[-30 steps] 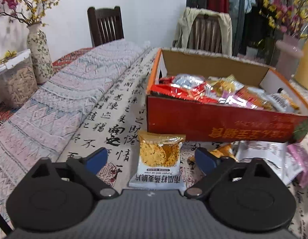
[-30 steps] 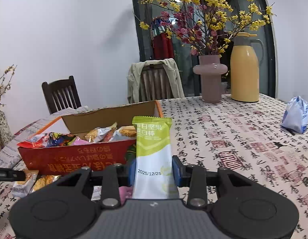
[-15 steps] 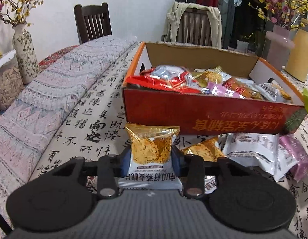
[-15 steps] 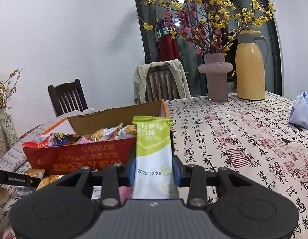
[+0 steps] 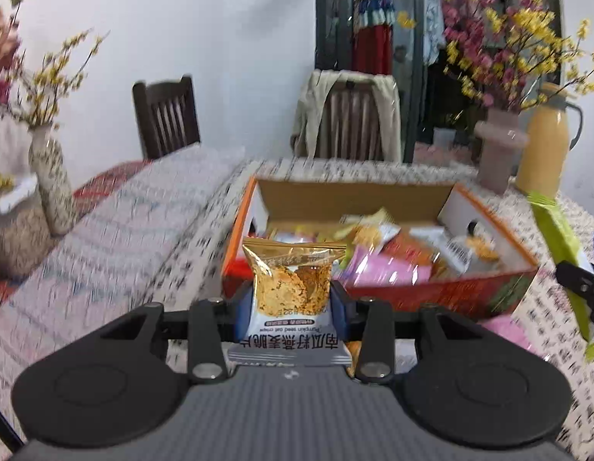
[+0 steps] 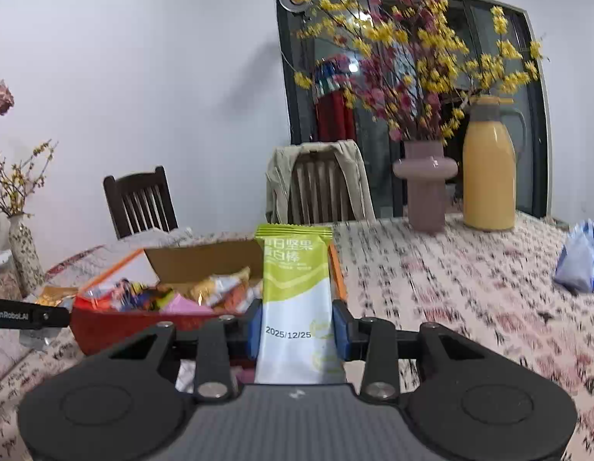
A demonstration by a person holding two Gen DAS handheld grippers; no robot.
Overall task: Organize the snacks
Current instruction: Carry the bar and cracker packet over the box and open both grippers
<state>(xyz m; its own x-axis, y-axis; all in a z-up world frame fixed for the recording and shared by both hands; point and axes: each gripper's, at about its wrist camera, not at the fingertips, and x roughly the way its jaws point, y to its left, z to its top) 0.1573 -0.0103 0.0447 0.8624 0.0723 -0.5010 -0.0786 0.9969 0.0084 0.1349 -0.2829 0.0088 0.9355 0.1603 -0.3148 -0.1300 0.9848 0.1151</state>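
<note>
My left gripper [image 5: 291, 303] is shut on a gold-and-white crisp packet [image 5: 291, 288] and holds it up off the table, in front of the red snack box [image 5: 431, 296]. The box is open and holds several packets. My right gripper [image 6: 297, 330] is shut on a green-and-white nut bar [image 6: 295, 299], held upright above the table to the right of the box [image 6: 105, 326]. The bar also shows at the right edge of the left wrist view [image 5: 558, 238]. A pink packet [image 5: 504, 330] lies on the table by the box's front right corner.
A pink vase [image 6: 425, 184] with flowering branches and a yellow jug [image 6: 489, 169] stand at the table's far side. A blue-white bag [image 6: 581, 257] lies at the right. A patterned vase [image 5: 49, 180] and a container [image 5: 9, 230] stand at the left. Two chairs stand behind the table.
My left gripper closed on the crisp packet and lifted it off the table towards the box. My right gripper rose a little, still holding the nut bar.
</note>
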